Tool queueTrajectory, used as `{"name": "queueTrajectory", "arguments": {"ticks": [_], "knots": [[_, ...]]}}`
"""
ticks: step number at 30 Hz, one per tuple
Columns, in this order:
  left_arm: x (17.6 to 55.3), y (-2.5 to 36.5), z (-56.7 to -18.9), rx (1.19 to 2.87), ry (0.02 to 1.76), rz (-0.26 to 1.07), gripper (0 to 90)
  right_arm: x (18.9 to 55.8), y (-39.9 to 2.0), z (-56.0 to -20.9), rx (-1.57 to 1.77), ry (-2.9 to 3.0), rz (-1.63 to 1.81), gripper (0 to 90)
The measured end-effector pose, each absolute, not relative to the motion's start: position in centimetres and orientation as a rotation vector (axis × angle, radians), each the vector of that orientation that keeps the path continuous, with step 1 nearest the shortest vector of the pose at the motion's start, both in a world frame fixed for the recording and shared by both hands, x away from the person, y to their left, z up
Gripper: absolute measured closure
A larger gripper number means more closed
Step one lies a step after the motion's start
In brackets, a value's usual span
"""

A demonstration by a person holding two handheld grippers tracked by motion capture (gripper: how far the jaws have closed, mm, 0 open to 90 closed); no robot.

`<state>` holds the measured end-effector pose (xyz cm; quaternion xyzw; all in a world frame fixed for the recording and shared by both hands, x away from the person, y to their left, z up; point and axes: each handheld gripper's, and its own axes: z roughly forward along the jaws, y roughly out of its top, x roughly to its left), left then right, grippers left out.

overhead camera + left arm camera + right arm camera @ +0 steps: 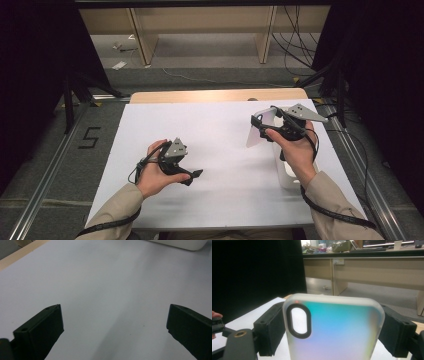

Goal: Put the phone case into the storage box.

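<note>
I see a white sheet [220, 165] covering the table, with a strip of pale wood table edge [215, 95] bare at the far side. Beyond it lie grey floor, desk legs and trailing cables, with dark curtains to either side.

My right gripper [270, 127] is clamped on a phone case [257, 129], held upright above the sheet's far right part. The right gripper view shows what the high view cannot: the case [334, 330] is frosted and translucent with rounded corners, shaded teal through to pink, with a black-rimmed oval camera opening, and the jaws press its two long edges.

My left gripper [192, 176] hangs low over the sheet's near left, jaws spread wide with nothing between them. Its own view shows matte black blocks and a glossy white object [180, 243] at the top edge; I cannot tell what it is.
</note>
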<state>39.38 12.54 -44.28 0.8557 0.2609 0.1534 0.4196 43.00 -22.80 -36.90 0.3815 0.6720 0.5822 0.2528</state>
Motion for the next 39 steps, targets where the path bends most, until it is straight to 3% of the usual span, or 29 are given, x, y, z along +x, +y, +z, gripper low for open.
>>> {"name": "queueTrajectory", "arguments": {"ticks": [39], "knots": [[39.1, 13.4, -44.4, 2.132, 0.68, 0.387, 0.1, 43.4, -25.8, -35.3, 1.088, 1.718, 1.548, 18.2]]}}
